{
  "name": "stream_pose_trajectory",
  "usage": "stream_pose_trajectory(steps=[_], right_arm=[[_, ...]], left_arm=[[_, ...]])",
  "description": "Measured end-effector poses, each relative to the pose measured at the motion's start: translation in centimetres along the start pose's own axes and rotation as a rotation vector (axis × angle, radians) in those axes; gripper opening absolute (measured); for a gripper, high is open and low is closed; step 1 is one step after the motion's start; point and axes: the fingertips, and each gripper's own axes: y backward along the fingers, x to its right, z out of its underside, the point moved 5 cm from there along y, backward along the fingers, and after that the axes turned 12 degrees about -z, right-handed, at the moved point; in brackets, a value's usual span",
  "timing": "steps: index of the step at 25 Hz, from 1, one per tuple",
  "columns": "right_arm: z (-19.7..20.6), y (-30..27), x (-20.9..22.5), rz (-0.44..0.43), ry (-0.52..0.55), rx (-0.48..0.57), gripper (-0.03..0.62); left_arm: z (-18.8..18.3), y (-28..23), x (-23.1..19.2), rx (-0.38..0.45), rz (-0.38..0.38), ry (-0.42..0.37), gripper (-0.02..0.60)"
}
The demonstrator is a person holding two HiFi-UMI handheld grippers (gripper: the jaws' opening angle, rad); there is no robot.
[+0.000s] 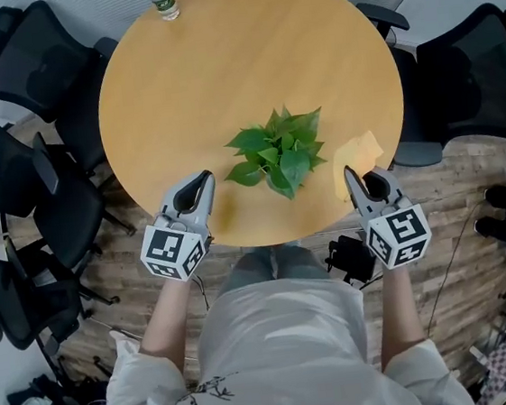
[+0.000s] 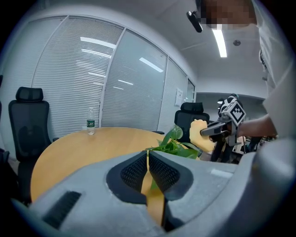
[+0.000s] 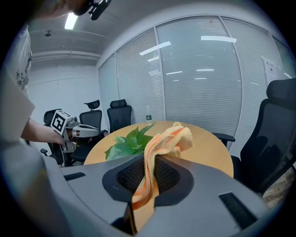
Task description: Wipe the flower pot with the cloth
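Orange cloth [image 3: 166,139] is gripped in the right gripper [image 1: 352,175] jaws beside the plant [image 1: 279,149]; the left gripper [image 1: 206,177] jaws are closed, empty. Approach is judged the step in hand; the pot, hidden beneath the plant, must be reached next.

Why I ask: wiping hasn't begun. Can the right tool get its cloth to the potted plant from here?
Probably yes: the right tool, shut on the cloth, is beside the plant with only bare table between; the pot itself hides under the leaves.

Office meeting room: round table [image 1: 246,62], black swivel chairs [image 1: 33,63], blind-covered glass partitions [image 2: 134,92].
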Motion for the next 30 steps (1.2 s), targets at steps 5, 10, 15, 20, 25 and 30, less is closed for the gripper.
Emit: stream_pose_trajectory(steps=[5, 10, 15, 20, 25, 30], right_arm=[[1.0, -1.4, 0.9, -0.001, 0.014, -0.024, 0.044], [2.8, -2.5, 1.8, 0.005, 0.019, -0.058, 0.044], [4.4, -3.5, 2.7, 0.012, 0.019, -0.082, 0.044], [5.6, -4.7, 3.5, 0.006, 0.025, -0.095, 0.044], [6.8, -6.2, 4.3, 0.005, 0.037, -0.098, 0.044], [7.8, -7.9, 5.0, -0.012, 0.070, -0.095, 0.044]], left_arm=[[1.9, -0.4, -0.3, -0.008, 0.014, -0.006, 0.019], [4.4, -1.2, -0.5, -0.040, 0.015, 0.027, 0.066], [6.7, -1.7, -0.7, -0.067, 0.026, 0.043, 0.110], [8.4, -2.6, -0.2, -0.068, 0.084, 0.008, 0.167], [10.2, -3.9, 0.9, -0.067, 0.164, -0.029, 0.213], [11.4, -5.9, 2.3, -0.069, 0.228, -0.084, 0.245]])
